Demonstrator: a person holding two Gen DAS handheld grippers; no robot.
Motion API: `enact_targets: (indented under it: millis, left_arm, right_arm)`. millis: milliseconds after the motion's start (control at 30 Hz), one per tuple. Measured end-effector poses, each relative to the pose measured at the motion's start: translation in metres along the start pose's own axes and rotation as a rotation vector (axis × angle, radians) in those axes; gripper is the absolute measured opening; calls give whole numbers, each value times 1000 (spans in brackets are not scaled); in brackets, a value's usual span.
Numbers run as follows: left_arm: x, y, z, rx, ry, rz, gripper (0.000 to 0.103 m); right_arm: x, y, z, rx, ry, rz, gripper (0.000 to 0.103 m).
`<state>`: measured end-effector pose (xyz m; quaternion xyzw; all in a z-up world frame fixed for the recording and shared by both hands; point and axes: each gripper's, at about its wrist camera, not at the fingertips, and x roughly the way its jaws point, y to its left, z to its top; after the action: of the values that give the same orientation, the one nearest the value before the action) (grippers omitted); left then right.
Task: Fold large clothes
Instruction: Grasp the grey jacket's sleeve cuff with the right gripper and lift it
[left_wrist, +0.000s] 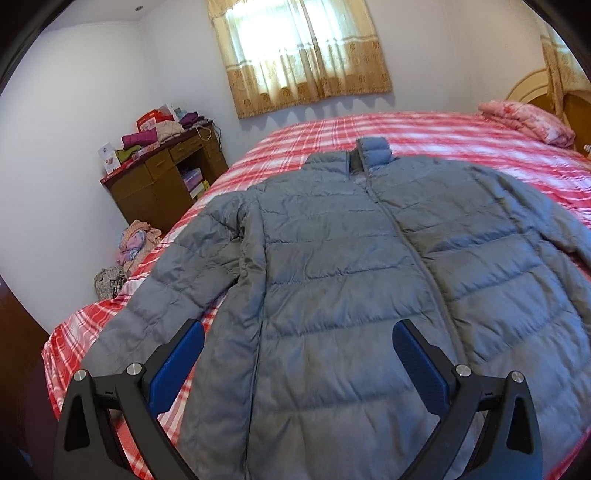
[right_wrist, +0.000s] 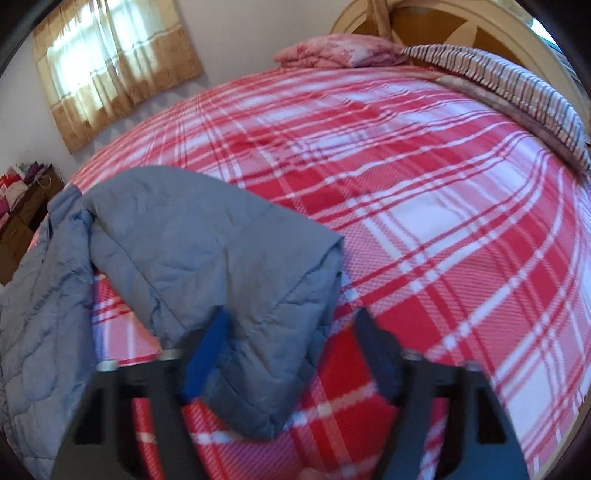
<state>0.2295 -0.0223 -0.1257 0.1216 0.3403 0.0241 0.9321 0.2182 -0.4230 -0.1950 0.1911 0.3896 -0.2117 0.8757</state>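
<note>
With the grey puffer jacket spread front-up, zipped, across the plaid bed so both sleeves are reachable, your left gripper hangs wide apart over the hem, while your right gripper, jaws partly apart w/ nothing clamped, straddles the sleeve end, prob. for the first fold.

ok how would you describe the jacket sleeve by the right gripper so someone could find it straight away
Start at the bed with its red and white plaid cover. The grey puffer jacket lies spread flat on it, collar toward the window. The sleeve is the quilted grey arm reaching out over the plaid, its cuff end between the open fingers of the right gripper; the other sleeve lies on the side near the wooden desk.
</note>
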Motion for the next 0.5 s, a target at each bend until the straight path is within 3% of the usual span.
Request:
enact_targets:
  millis: [33, 100, 267, 500]
  left_arm:
    - [10, 0, 4, 5, 8, 14, 102]
    - [22, 2, 10, 9, 9, 38, 102]
    - [50, 16, 26, 4, 31, 81, 102]
    - [57, 28, 49, -7, 1, 63, 102]
  right_arm:
    - [-1, -5, 4, 2, -7, 4, 35]
    - [1, -16, 12, 13, -16, 13, 23]
    - [4, -36, 45, 11, -50, -56, 15]
    - [-34, 21, 98, -113, -218, -75, 11]
